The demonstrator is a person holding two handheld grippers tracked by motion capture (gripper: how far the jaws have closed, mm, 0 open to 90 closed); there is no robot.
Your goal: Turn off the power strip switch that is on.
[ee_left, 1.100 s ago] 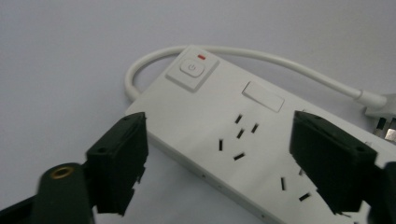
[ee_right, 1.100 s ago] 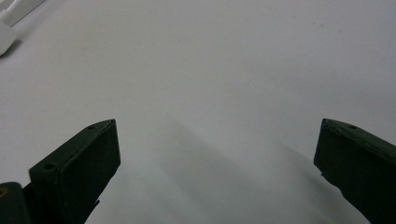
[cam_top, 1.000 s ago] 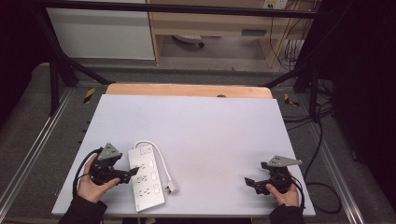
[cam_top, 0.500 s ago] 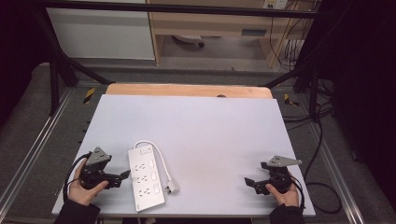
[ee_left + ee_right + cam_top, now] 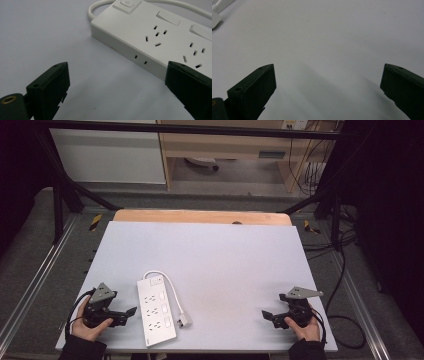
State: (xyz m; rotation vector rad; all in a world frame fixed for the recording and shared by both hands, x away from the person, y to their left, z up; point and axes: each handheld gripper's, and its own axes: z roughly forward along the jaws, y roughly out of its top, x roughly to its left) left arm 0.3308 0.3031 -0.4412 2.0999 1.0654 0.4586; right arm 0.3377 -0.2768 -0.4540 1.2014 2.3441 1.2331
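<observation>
White power strip flat on the pale tabletop, near the front edge and toward its left end, long axis running front to back, sockets up. Switch end farthest from the front edge; cord looping out from there, down the strip's right side, ending in the plug just right of the strip. Left hand-held gripper just left of the strip, low over the tabletop, jaws spread wide and empty, tips aimed at the strip's long side wall; close but apart from it in the high view. In the left gripper view, one jaw over bare tabletop, the other overlapping the strip's near edge; contact there impossible to tell. Right hand-held gripper well right of the strip, likewise spread and holding nothing, bare tabletop between its jaws, plug corner just visible far off. Step in hand, by judgement: approach to the strip with the left side, grasp not yet made. Next move likely calls for lining the open jaws across the strip's width or over its near end, then pressing in; body wide and smooth, so a square, centred bite needed to avoid sliding it. Loose cord apt to drag behind on any lift.
</observation>
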